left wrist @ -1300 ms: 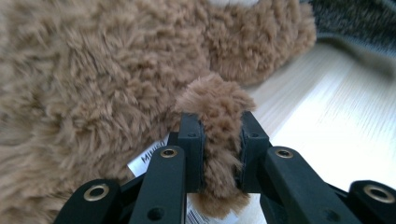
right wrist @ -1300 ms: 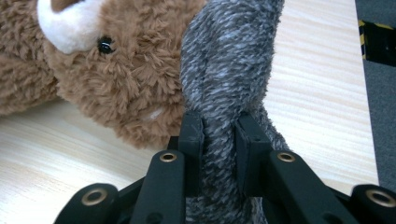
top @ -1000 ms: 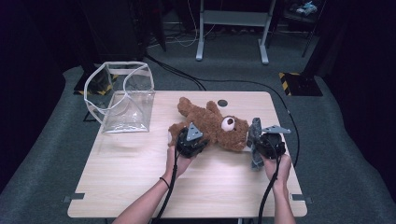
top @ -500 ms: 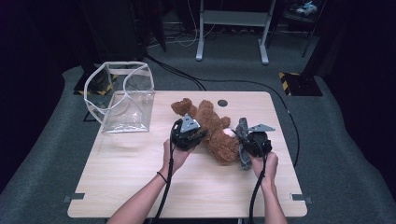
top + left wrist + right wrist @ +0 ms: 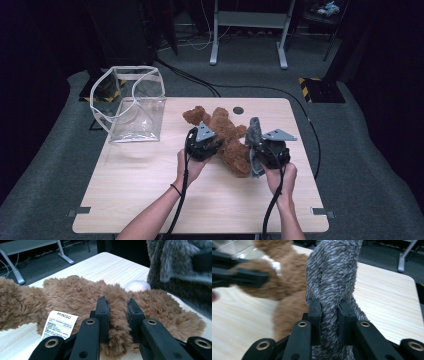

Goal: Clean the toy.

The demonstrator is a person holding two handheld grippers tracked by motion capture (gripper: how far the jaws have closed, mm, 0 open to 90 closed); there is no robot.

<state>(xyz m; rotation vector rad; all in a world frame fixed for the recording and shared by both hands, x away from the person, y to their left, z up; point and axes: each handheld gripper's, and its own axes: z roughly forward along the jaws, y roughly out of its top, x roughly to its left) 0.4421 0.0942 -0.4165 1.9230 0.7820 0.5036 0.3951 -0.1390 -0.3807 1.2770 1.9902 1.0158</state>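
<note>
Since a second ago: right gripper (image 5: 264, 150) lifted grey furry piece (image 5: 332, 277) upright; brown plush toy (image 5: 227, 137) rolled leftward on worktop (image 5: 150, 190). Left gripper (image 5: 202, 145) jaws pinching toy's brown fur, right jaws pinching grey piece. Step: handling toy at worktop centre. Next, likely: carry toward clear bag (image 5: 132, 107) far left, keeping both pinches.

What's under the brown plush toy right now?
The brown plush toy lies directly on the wooden table. Its white label rests on the tabletop beside it. Anything beneath its body is covered.
</note>
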